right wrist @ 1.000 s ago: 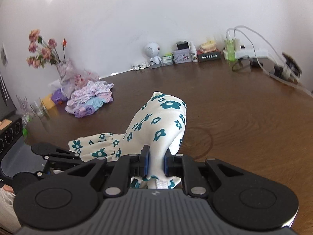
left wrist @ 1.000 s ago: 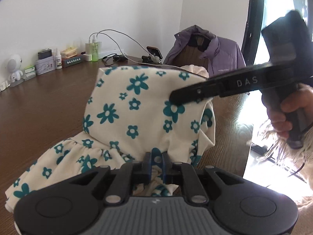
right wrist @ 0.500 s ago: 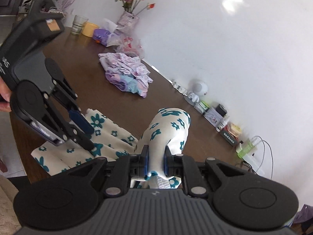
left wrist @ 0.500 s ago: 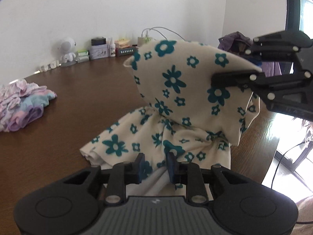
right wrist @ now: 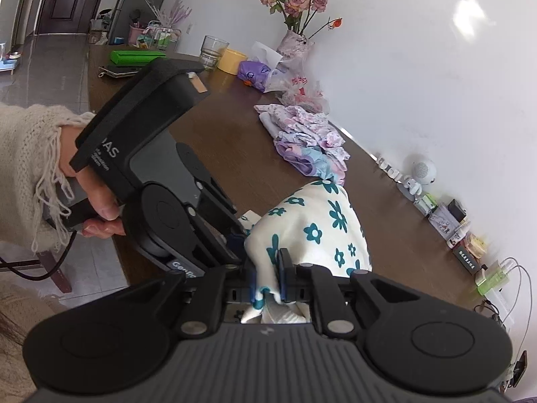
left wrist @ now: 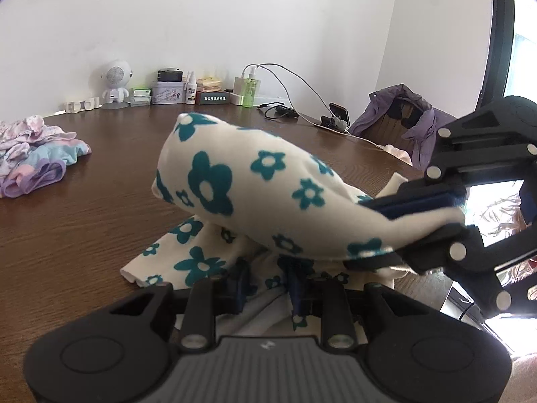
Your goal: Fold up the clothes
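Observation:
A cream garment with teal flowers [left wrist: 255, 188] lies partly on the brown table [left wrist: 67, 228] and partly lifted. My right gripper [right wrist: 266, 273] is shut on a bunched fold of it [right wrist: 319, 228] and holds that fold up; it shows at the right of the left wrist view [left wrist: 402, 231]. My left gripper [left wrist: 268, 283] sits low over the garment's near edge with cloth between its jaws, which stand a little apart; it appears at the left of the right wrist view [right wrist: 231, 238], close beside the right one.
A pile of pastel purple and pink clothes [left wrist: 30, 158] lies at the table's left. Small items, a white speaker figure [left wrist: 114, 84], bottles and cables line the back wall. A chair with a purple jacket [left wrist: 406, 124] stands at right. A vase of flowers [right wrist: 295, 10], glass and boxes sit at the far end.
My right gripper has carried its fold of the garment lower and toward my left gripper. Both cameras have swung, and the lifted cloth now lies more flat.

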A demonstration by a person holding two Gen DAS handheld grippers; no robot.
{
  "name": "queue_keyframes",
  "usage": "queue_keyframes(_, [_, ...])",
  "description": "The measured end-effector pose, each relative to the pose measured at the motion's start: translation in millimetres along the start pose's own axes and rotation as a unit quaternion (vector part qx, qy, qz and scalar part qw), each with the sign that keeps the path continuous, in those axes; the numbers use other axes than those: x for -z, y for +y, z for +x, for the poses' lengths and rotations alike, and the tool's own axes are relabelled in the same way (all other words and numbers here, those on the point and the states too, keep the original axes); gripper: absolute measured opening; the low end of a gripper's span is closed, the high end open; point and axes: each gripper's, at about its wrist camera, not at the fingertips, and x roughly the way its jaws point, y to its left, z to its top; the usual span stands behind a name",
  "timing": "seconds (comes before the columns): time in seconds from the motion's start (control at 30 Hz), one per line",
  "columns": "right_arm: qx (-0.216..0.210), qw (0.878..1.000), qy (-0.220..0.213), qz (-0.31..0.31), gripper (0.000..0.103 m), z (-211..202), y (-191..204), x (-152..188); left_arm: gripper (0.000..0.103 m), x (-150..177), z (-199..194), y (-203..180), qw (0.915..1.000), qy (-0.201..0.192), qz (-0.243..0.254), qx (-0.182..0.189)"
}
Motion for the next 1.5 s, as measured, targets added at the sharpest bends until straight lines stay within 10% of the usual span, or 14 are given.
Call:
queue_keyframes(0.37, [-0.089,0.995,0.028,-0.027,0.028,18,23,21,0.038,-4,-89,61,0.9915,-0.041,-0.102,-0.069])
queue_keyframes(0.63, [-0.128,0.986,-0.032,0.102,0.05,-16,0,23,0.035,-65,-64,30,0.9963,-0.078,-0.028,-0.02])
queue_keyframes(0.83, [-0.043,0.969,-0.061,0.237,0.052,-40,-36,50,0.026,-65,-14,26,0.9994,-0.007,-0.01,-0.031])
queue_keyframes(0.9, [-0.045,0.964,-0.039,0.26,0.039,-25,-40,60,0.026,-54,-3,31,0.9991,0.011,-0.023,-0.034])
queue_keyframes(1.1, [-0.045,0.962,-0.023,0.267,0.043,-8,-31,71,0.029,-49,-13,37,0.999,0.001,-0.039,-0.02])
queue_keyframes(1.3, [-0.067,0.916,-0.047,0.392,0.077,-44,-62,91,0.081,-72,-30,59,0.9959,-0.036,-0.083,0.005])
queue_keyframes(1.5, [-0.136,0.828,-0.002,0.544,0.082,-32,-82,135,0.081,-76,16,87,0.9864,0.046,-0.145,0.063])
